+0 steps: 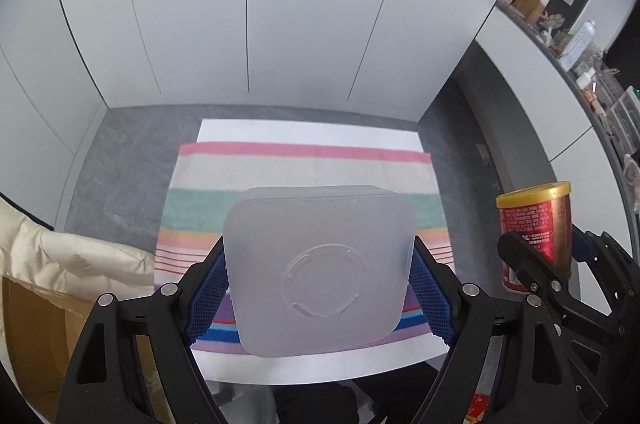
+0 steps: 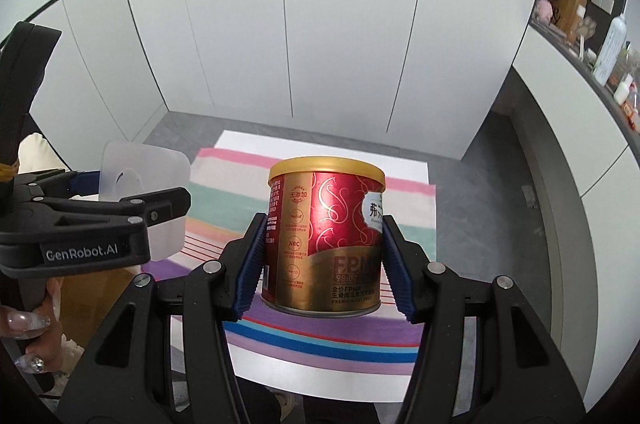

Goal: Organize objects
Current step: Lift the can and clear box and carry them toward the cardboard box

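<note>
My left gripper (image 1: 319,288) is shut on a frosted translucent plastic box (image 1: 318,268), held in the air above the striped towel (image 1: 304,168). The box also shows at the left of the right wrist view (image 2: 140,168). My right gripper (image 2: 323,260) is shut on a red and gold can (image 2: 324,236), held upright above the towel (image 2: 408,224). The can also shows at the right of the left wrist view (image 1: 536,224). The two grippers are side by side, apart.
The towel lies on a white table (image 1: 304,368) over grey floor. White cabinet doors (image 1: 248,4) stand behind. A cluttered shelf (image 1: 580,56) runs at the right. A cardboard box (image 1: 36,336) and cream cushion (image 1: 72,256) sit at the left.
</note>
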Demonstrator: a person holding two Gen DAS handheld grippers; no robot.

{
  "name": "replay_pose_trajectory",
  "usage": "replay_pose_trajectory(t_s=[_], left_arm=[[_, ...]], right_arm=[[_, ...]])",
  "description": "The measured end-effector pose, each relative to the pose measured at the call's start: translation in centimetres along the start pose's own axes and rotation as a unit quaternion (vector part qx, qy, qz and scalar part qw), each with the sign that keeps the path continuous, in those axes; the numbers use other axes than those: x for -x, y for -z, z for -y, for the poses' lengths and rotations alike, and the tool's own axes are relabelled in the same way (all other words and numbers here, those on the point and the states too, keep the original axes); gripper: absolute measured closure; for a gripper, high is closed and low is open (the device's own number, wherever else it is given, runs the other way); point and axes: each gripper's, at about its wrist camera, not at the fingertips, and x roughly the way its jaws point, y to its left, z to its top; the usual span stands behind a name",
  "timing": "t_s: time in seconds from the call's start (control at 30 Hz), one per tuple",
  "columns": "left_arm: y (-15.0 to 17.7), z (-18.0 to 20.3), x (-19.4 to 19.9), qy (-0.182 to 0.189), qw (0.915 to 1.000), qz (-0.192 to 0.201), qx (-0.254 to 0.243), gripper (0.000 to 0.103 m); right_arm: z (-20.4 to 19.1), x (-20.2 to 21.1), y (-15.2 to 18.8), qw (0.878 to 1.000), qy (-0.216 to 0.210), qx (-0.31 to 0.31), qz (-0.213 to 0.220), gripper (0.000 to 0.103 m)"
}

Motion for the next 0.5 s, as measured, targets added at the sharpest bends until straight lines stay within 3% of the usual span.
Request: replay_pose_trajectory(t_s=[0.23, 0.5], left_arm=[[0.5, 0.6, 3.0, 0.003, 0.9998, 0.016, -0.008, 0.019], [3.3, 0.8, 4.9, 0.009, 0.9994, 0.023, -0.025, 0.019]], right_arm=[[-0.4, 1.7, 0.0, 1.0, -0.005, -0.001, 0.012, 0.046], [-1.4, 3.7, 1.9, 1.0, -0.006, 0.009, 0.017, 0.046]])
